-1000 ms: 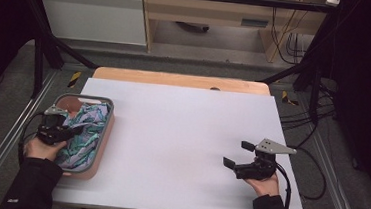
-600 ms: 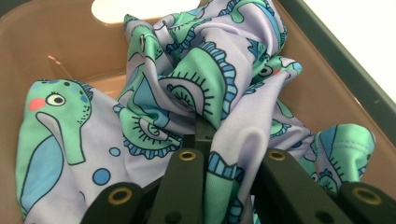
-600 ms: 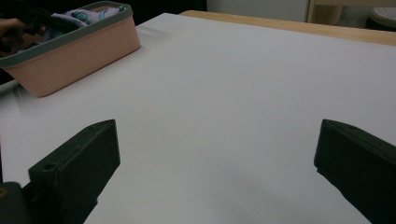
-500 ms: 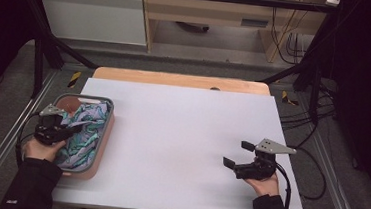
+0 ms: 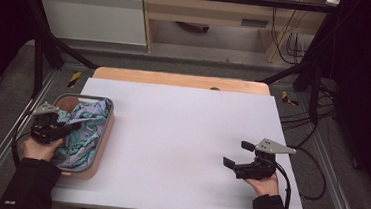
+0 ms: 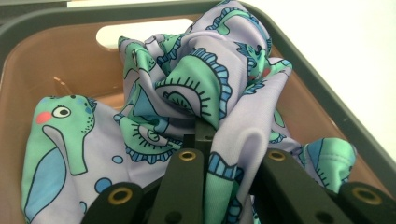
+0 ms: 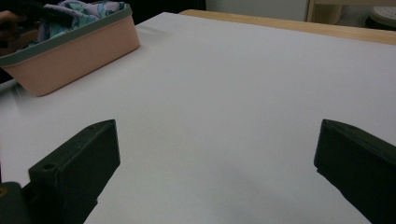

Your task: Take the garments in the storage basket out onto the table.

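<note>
White table: crumpled cloth, no clear axis.

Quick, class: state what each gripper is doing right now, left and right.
Left gripper: closed on a fold of the seahorse-print cloth inside the pink basket.
Right gripper: jaws wide open, holding nothing, over the white table.

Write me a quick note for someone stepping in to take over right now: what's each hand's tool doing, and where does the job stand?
Left gripper: shut on a fold of the printed cloth, down inside the pink bin at the table's left edge.
Right gripper: open, holding nothing, low over the white table at its right side.
Done: the cloth is gripped.
Left: the cloth lies bunched in the bin; probably lift it out onto the table, where the right gripper could help.
</note>
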Available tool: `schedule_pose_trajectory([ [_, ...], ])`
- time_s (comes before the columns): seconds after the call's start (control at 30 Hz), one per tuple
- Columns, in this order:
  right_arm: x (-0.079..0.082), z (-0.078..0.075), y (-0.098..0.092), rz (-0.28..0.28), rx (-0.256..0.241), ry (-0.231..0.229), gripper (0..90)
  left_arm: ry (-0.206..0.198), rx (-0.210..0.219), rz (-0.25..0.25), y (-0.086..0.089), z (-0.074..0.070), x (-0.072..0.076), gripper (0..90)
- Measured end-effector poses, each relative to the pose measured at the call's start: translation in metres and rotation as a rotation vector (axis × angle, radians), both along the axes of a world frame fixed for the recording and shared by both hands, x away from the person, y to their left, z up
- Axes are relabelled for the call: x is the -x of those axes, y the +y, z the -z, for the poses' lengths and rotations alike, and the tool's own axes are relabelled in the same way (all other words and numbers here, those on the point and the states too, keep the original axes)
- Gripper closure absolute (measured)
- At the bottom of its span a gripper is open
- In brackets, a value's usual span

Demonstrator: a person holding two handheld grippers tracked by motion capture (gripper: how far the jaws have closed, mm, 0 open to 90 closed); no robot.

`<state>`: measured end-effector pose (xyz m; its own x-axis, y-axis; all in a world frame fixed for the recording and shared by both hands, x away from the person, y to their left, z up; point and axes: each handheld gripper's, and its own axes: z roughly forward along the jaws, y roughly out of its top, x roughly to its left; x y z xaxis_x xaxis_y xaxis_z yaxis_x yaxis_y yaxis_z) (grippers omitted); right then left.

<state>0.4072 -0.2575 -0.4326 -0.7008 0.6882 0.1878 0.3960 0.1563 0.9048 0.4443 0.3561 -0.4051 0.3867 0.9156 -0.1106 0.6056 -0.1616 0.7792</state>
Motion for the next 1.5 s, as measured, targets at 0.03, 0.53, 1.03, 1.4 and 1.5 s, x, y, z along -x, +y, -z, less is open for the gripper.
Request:
schedule_pose_trajectory([
  [0.03,0.000,0.000,0.000,0.001,0.000,0.001,0.8,-0.001,0.002,0.000,0.000,-0.001,0.000,83.1],
  [0.53,0.000,0.000,0.000,0.002,-0.002,0.002,0.8,-0.063,0.010,0.031,0.001,-0.031,0.012,83.2],
  [1.03,0.000,0.000,0.001,0.003,-0.002,0.001,0.8,-0.110,0.002,0.075,-0.006,-0.059,0.018,83.3],
  [1.4,0.000,0.000,0.000,0.000,-0.001,0.001,0.8,-0.162,0.027,0.091,-0.004,-0.091,0.024,83.3],
  [1.5,0.000,0.000,0.001,0.002,-0.002,0.005,0.8,-0.175,0.039,0.093,-0.002,-0.098,0.025,83.3],
])
